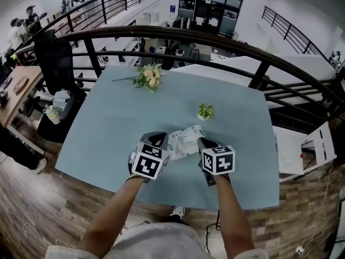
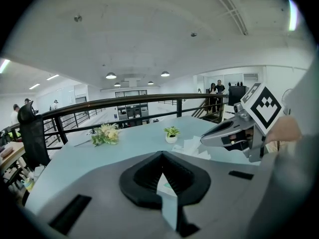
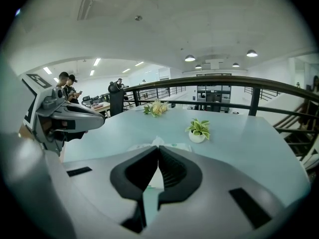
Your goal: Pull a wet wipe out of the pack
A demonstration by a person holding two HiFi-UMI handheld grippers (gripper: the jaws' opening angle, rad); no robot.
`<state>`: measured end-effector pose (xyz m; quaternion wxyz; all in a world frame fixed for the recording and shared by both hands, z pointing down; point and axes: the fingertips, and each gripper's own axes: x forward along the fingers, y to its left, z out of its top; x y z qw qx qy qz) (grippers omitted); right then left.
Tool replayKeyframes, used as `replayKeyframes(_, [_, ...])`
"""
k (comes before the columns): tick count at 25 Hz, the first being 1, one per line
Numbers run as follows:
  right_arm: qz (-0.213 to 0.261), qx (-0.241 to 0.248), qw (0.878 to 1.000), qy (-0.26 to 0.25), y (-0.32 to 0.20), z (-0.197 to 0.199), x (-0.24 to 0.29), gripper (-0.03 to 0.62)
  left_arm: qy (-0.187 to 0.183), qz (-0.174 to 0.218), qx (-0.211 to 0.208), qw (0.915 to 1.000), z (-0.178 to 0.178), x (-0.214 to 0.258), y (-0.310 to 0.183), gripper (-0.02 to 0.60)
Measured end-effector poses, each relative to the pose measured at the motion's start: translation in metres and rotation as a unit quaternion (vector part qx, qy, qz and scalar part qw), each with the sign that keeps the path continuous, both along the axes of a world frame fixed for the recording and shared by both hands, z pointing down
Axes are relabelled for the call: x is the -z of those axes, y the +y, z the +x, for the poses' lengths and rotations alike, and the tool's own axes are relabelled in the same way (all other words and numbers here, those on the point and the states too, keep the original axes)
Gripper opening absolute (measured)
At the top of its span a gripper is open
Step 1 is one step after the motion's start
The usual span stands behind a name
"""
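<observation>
Wet wipe pack [image 1: 186,139]: flat on blue table [image 1: 118,128], between both grippers, near front edge.
Left gripper [image 2: 160,154]: jaws pressed together at pack's left end; grip on pack not confirmed.
Right gripper [image 3: 158,149]: jaws pressed together just short of white tuft [image 3: 157,142] on pack top; nothing visibly pinched.
Progress: early; no wipe clear of pack.
Remaining: pinch tuft, draw wipe out.

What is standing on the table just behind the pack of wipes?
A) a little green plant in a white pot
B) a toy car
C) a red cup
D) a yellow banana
A: the little green plant in a white pot stands on the pale blue table just beyond the white wet-wipe pack.
</observation>
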<state>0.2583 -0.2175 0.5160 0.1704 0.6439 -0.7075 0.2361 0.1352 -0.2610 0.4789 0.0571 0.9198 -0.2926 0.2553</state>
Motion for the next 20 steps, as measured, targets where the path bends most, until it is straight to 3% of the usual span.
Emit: replayKeyframes(20, [0.036, -0.025, 0.999, 0.011, 0.015, -0.002, 0.028, 0.008, 0.013, 0.003, 0.002, 0.9999, -0.011, 0.004, 0.010, -0.008])
